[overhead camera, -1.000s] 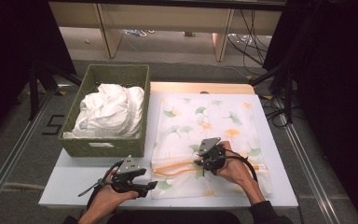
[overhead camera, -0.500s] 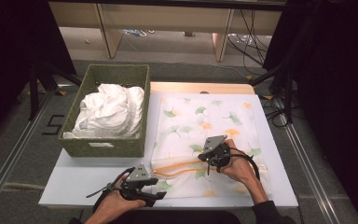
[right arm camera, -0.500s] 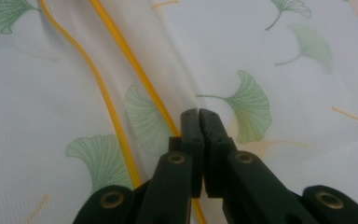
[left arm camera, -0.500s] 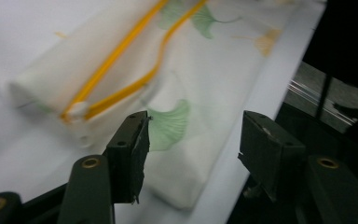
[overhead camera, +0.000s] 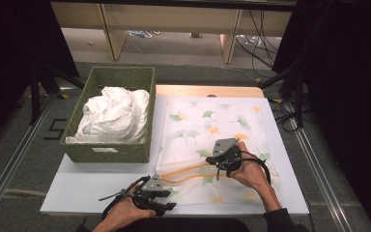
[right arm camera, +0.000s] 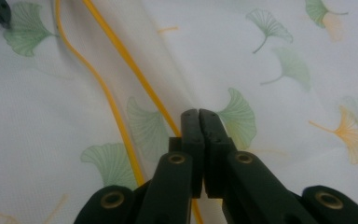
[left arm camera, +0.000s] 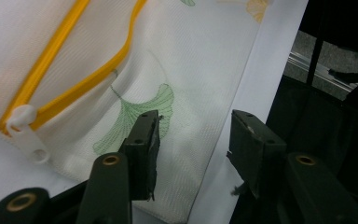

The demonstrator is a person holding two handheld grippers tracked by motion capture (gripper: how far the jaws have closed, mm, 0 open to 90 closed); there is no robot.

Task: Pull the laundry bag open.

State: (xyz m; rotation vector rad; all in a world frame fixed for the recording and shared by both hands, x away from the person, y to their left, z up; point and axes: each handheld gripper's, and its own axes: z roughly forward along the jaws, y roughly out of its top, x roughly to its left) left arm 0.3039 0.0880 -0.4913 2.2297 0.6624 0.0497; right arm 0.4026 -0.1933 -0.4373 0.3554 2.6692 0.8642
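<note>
At the left of the high view a green woven basket [overhead camera: 107,150] is seen on the white counter [overhead camera: 87,186], with crumpled white cloth [overhead camera: 113,115] piled inside it. Just beside the basket, a white mesh bag printed with ginkgo leaves [overhead camera: 212,121] is spread flat over the middle and right of the counter, its orange zipper line [overhead camera: 188,170] running across its near part. The left tongs [overhead camera: 166,199] are held low at the bag's near left corner; their state cannot be read from above, but in the left gripper view [left arm camera: 193,140] the 2 jaws are seen apart, 1 over the mesh and 1 beyond the bag's edge, over the counter's rim. That view also shows a white zipper pull [left arm camera: 25,128] at the end of the orange line, a detail too small to be made out from above. Farther right, the right tongs [overhead camera: 221,170] rest on the bag; the right gripper view [right arm camera: 199,116] shows them pressed together on a raised fold of mesh beside the zipper line.
</note>
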